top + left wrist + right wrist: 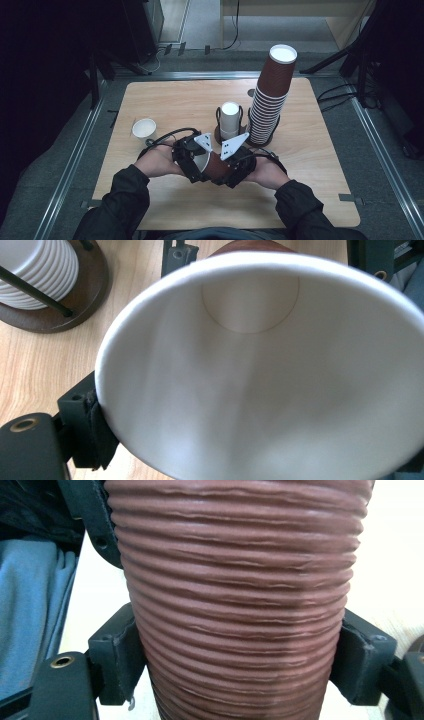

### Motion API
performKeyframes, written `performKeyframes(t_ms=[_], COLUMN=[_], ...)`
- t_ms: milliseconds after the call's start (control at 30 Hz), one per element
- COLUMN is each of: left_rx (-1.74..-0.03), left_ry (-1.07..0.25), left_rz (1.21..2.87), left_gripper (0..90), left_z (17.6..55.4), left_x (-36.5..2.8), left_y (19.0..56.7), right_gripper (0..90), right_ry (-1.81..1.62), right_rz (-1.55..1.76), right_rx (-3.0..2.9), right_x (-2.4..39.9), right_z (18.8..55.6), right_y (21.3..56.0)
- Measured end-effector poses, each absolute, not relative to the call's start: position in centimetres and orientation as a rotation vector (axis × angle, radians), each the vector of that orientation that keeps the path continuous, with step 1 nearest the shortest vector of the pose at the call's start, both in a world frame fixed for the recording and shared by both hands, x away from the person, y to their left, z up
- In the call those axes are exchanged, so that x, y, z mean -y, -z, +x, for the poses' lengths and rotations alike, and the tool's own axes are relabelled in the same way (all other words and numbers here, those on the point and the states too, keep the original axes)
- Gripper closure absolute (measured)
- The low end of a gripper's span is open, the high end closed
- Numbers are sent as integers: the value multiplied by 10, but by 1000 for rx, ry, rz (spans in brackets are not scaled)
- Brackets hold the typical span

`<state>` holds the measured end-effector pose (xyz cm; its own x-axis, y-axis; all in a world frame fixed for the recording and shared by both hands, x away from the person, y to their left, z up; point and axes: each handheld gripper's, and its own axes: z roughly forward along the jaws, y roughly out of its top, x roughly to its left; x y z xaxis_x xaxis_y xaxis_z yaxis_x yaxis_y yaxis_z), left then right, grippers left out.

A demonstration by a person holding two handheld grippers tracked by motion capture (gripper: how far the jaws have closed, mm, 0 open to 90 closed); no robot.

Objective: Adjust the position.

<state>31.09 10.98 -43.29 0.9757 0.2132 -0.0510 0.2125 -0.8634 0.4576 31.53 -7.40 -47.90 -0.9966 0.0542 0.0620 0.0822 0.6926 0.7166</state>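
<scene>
Both forearms come in from below in dark sleeves, and the two hands meet in front of the body. The left gripper point(192, 161) points inward toward the right gripper point(231, 167), and each one carries a grey plate on top, the plates tilted toward each other. The jaws of the left gripper pinch the rim of a brown cup point(216, 166). The pads of the right gripper stand against both ribbed sides of it.
</scene>
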Motion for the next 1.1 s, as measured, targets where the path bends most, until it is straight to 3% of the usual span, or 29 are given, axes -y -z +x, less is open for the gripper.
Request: performKeyframes(t_ms=[167,267,533,1100], left_rx=[-307,-326,-392,-486], left_ry=[-14,-24,-57,58], left_rz=[2628,2611,2494,2185], left_gripper=[56,0,0,0], left_z=[311,311,314,314], left_x=[-111,-114,-129,-145], left_y=[433,431,424,433], right_gripper=[205,205,204,203], right_ry=[1221,1224,1253,1370], right_rz=[-113,-117,-167,-213], right_rx=[2865,2883,2879,2802], right_x=[75,77,85,93], right_z=[315,316,320,323], right_y=[478,477,474,467])
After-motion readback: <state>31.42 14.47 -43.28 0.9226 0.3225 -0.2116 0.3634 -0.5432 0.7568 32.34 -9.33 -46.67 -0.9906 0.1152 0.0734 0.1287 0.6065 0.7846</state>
